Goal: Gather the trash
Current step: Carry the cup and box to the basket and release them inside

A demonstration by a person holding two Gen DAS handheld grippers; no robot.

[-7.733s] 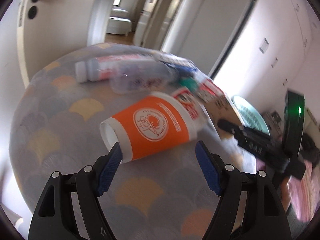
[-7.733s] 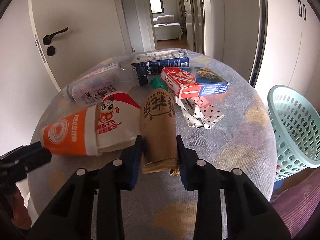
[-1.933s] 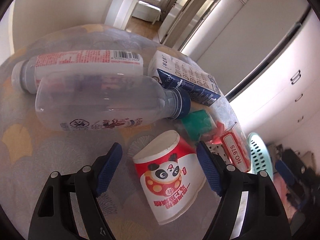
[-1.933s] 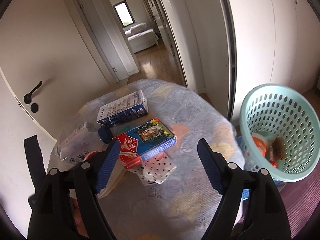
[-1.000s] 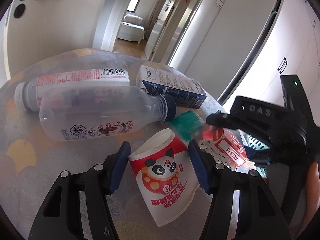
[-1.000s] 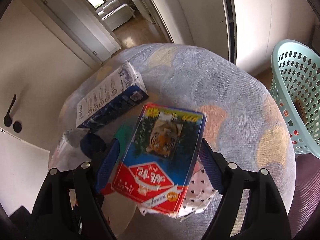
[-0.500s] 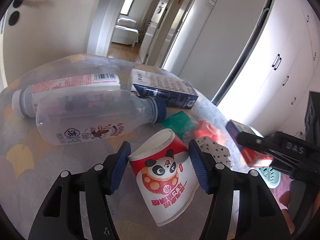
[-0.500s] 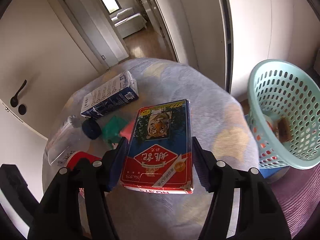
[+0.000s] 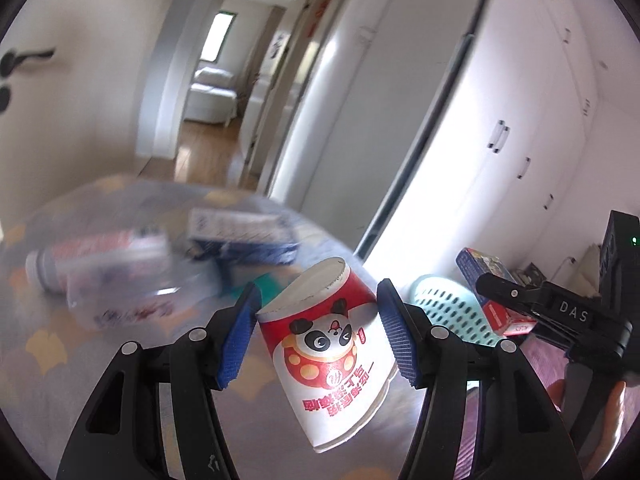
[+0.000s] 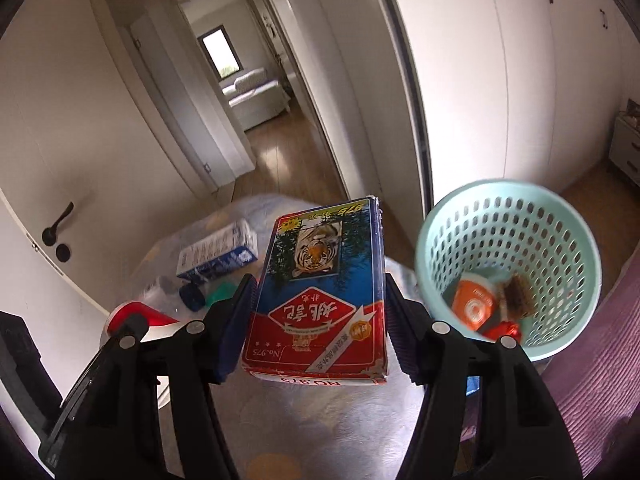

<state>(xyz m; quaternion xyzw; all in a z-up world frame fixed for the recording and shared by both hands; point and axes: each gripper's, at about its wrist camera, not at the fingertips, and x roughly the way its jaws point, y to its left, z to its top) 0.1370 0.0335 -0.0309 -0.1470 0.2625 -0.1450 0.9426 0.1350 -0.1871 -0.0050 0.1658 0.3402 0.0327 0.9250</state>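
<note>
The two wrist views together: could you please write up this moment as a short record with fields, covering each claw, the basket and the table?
left claw: shut on the panda cup, lifted off the table
right claw: shut on the tiger box, carried in the air near the basket
basket: teal, holds an orange cup, a brown item and a red one
table: milk carton, bottles and a green scrap remain
stage: both items lifted, neither dropped in yet
</note>
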